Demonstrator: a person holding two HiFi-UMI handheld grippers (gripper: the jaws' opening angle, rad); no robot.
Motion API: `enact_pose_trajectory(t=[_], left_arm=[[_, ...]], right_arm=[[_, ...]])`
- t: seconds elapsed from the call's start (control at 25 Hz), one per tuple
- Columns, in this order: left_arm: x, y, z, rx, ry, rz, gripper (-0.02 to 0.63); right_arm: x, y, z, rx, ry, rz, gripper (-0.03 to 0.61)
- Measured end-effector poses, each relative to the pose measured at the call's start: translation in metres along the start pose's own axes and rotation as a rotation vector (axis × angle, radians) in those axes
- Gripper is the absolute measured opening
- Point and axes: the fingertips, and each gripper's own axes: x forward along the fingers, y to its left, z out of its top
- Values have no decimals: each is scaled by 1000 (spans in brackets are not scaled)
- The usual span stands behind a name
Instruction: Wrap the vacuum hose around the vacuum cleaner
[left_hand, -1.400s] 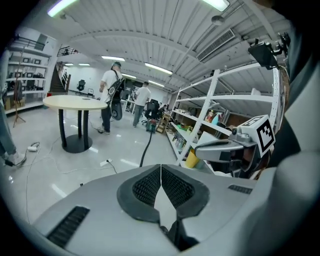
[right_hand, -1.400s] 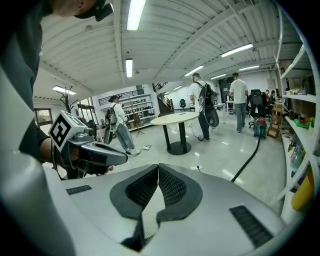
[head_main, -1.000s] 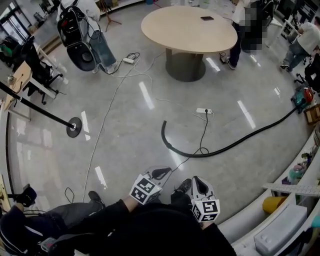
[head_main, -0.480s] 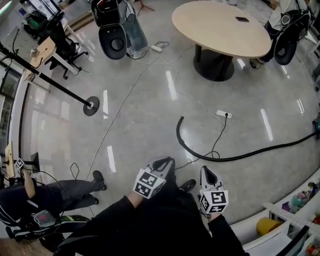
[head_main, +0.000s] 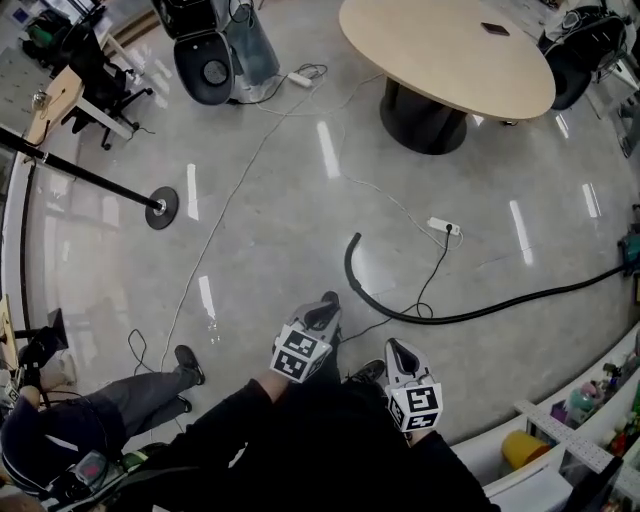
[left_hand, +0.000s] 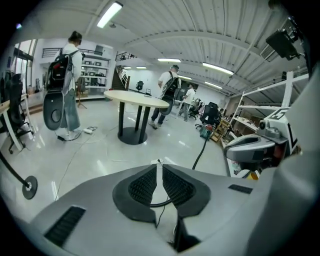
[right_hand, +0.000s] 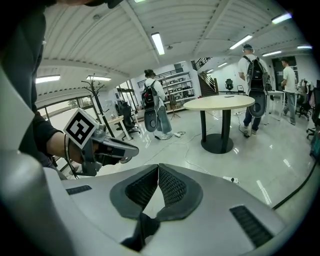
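Reaching for the hose looked to be the step in hand, with no wrapping begun. The left claw (head_main: 325, 303) had its jaws pressed together with nothing between them, and the right claw (head_main: 393, 350) was likewise closed and empty. Both hung low in front of the person.

The black vacuum hose (head_main: 400, 312) lay loose on the floor (head_main: 260, 250) just ahead of them. Its free end curled up near a white power strip (head_main: 440, 226). The rest trailed right toward what seemed to be the vacuum cleaner (head_main: 632, 250), well apart at the frame's edge.

The next move would likely call for parting one claw's jaws, lowering it near the free end, and closing on the hose without catching the thin cable (head_main: 432, 275) crossing there.
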Motion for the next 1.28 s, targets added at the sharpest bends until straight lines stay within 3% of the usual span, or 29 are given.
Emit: enact_pose_trajectory(t=[0.08,0.24,0.36,0.44,0.6,0.76,1.0,1.28], left_arm=[[22,30,6,6,30,-24,40],[70,85,-1,23,160,-95,129],[112,118,-16,84,239,-138,159],[140,135,-23,88,248,-147,169],[206,168,-61,56,285,-111,185],[282,191,-106,54,349,-75,217],[367,211,-160,42,399,-84,233],[468,244,-227,78,437,-64,235]], right_arm=[[28,3,11,14,18,0,14],[81,-6,25,76,40,-37,14],[116,-27,21,117,39,-89,14],[136,-48,9,154,43,-123,14],[171,-92,-40,235,62,-158,14],[203,-137,-97,248,92,-158,14],[227,-192,-174,303,105,-193,14],[276,-262,-232,302,27,-190,14]])
